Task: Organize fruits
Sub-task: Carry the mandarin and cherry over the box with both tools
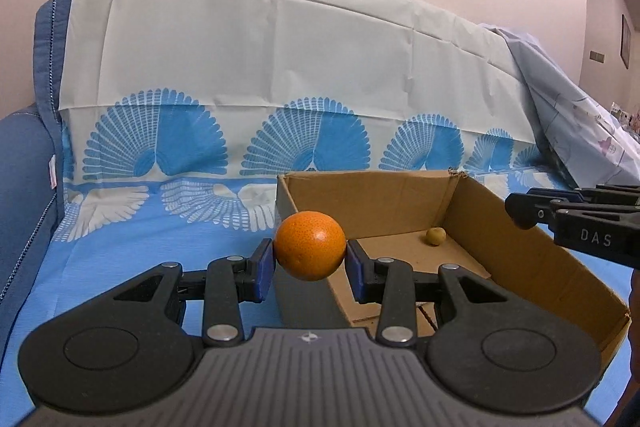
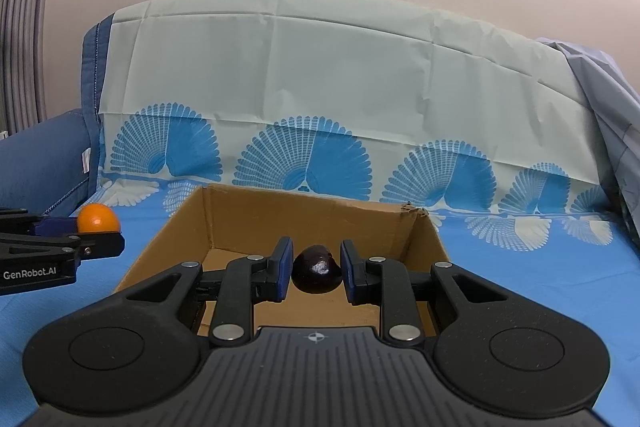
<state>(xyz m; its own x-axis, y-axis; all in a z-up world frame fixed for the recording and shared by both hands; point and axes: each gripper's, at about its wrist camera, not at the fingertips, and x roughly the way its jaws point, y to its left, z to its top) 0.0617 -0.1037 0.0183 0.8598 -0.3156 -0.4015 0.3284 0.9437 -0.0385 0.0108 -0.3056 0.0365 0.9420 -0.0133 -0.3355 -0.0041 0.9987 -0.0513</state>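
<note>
An orange (image 1: pixel 310 241) hangs in the air, clamped between the blue pads of my left gripper (image 1: pixel 310 259), just over the near-left corner of an open cardboard box (image 1: pixel 536 267). A small yellow-green fruit (image 1: pixel 436 237) lies on the box floor near its far corner. My right gripper (image 2: pixel 316 277) is shut on a dark purple fruit (image 2: pixel 317 269) and holds it above the inside of the box (image 2: pixel 304 219). Seen from the right wrist, the left gripper (image 2: pixel 96 233) with the orange (image 2: pixel 98 219) sits left of the box. The right gripper (image 1: pixel 524 213) reaches in over the box's right wall.
The box rests on a blue cloth with fan patterns (image 1: pixel 132 259) spread over a sofa seat and backrest (image 2: pixel 320 79). A blue armrest (image 2: pixel 44 155) rises at the left. A loose pale sheet (image 1: pixel 568 107) drapes at the right. A plain wall stands behind.
</note>
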